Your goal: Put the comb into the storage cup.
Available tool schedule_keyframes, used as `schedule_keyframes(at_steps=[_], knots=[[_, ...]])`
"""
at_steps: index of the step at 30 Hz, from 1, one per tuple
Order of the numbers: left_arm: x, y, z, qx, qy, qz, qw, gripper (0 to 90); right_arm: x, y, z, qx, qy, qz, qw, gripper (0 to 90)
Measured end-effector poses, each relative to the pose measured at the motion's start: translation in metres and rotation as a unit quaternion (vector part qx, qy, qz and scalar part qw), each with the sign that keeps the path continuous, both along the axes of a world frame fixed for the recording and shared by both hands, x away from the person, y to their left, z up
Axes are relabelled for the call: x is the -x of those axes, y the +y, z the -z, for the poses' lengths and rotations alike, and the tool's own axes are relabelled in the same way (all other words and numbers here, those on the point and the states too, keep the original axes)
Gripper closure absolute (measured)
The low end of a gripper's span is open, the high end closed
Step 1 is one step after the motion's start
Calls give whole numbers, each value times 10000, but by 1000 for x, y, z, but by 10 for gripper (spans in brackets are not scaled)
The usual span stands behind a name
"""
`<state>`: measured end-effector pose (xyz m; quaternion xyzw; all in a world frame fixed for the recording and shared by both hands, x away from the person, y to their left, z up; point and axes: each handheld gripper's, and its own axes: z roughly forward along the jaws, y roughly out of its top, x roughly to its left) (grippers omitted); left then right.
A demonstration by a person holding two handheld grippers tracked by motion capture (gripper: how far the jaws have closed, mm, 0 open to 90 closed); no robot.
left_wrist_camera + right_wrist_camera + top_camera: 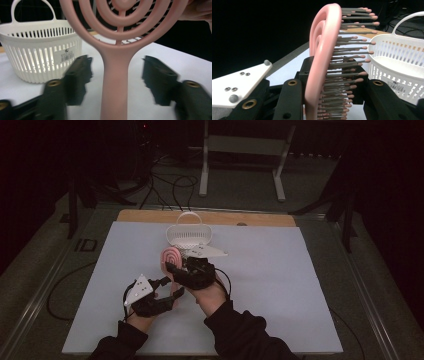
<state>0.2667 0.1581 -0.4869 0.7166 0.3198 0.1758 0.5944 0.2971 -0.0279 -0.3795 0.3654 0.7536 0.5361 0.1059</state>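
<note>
A: In the right gripper view we see the pink hairbrush [322,65] edge-on, bristles toward the white basket [402,67]; the right gripper [329,100] is clamped on its head.

B: In the left gripper view we see the brush's ringed back and its handle between the left gripper [116,75] jaws, which stand parted, clear of it.

A: In the high view the basket [189,234] holds nothing we can make out.

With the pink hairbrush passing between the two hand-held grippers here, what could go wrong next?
1. The right hand-held gripper clamps the pink hairbrush across its bristles, which could give, so it might tilt or slip.
2. The left hand-held gripper stands open around the handle without touching it, so nothing backs up that grip.
3. The white basket looks light; a bump might push it away.
</note>
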Motion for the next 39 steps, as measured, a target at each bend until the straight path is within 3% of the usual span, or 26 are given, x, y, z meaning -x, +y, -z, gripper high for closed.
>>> schedule_keyframes(at_steps=[5, 15, 22, 31, 39], knots=[[-4, -1, 2, -87, 255, 22, 9996, 218, -2, -2, -2, 4, -68, -36, 10000, 640], [-7, 1, 3, -68, 428, -3, 9991, 140, -4, -7, -7, 57, -214, -72, 9997, 641], [-8, 1, 3, -75, 554, 276, 9981, 26, -6, -13, -11, 96, -337, -143, 9993, 641], [-9, 3, 2, -57, 820, 553, 9951, 0, -9, -20, -15, 103, -446, -285, 9985, 642], [-5, 9, -1, -214, 722, 594, 9954, 0, -9, -23, -18, 235, -621, -361, 9971, 642]])
